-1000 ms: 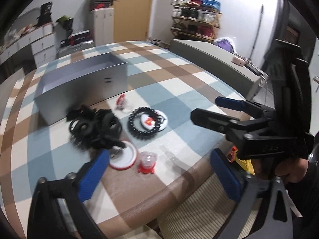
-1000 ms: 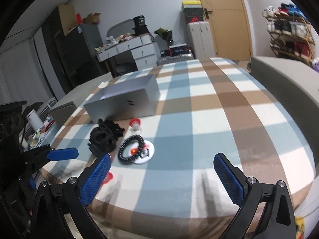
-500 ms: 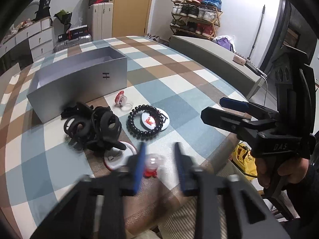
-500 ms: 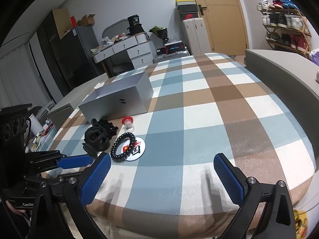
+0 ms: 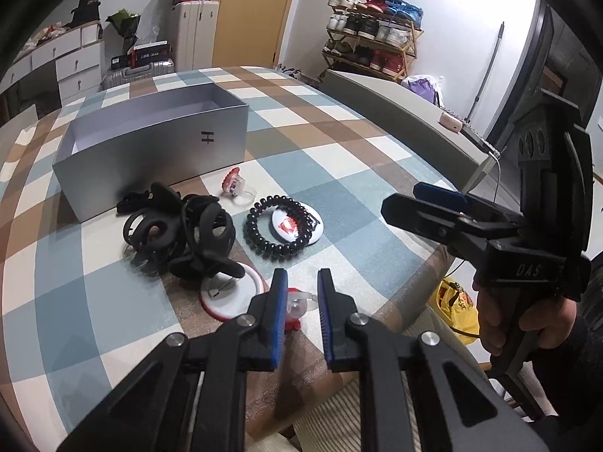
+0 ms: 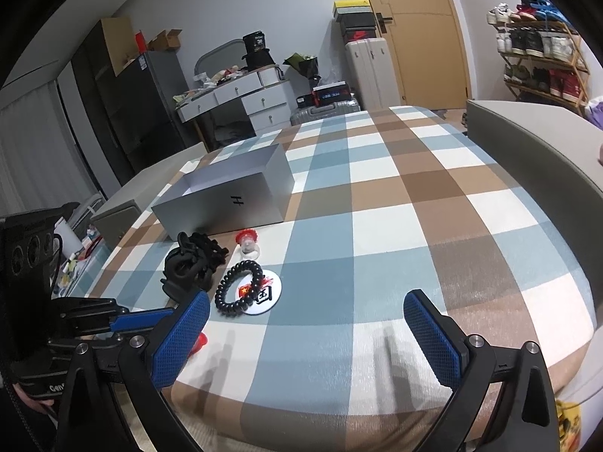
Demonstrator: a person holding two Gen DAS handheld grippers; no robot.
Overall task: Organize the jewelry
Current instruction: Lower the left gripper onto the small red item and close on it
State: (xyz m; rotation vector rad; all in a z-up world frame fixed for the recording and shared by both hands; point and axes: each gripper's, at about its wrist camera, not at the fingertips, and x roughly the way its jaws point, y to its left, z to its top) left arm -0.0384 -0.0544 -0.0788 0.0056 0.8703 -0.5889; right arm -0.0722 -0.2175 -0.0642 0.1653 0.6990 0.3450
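Note:
My left gripper (image 5: 299, 293) has its blue pads narrowed around a clear plastic ring with a red base (image 5: 295, 307) on the checked cloth; whether the pads touch it I cannot tell. Beside it lie a red-rimmed white badge (image 5: 230, 293), a heap of black hair clips (image 5: 181, 226), a black bead bracelet (image 5: 264, 231) on a white badge (image 5: 297, 222), and a second red-topped ring (image 5: 235, 188). The open grey box (image 5: 150, 143) stands behind them. My right gripper (image 6: 305, 324) is open and empty over the table's front; it also shows in the left wrist view (image 5: 437, 203).
The table edge runs close under both grippers. A grey cushioned bench (image 6: 535, 150) lies along the right side. Drawers, suitcases and a shoe rack (image 5: 373, 49) stand at the back of the room.
My left gripper has gone from wide open to nearly closed around the near ring and moved forward over it. My right gripper stayed open and shifted slightly.

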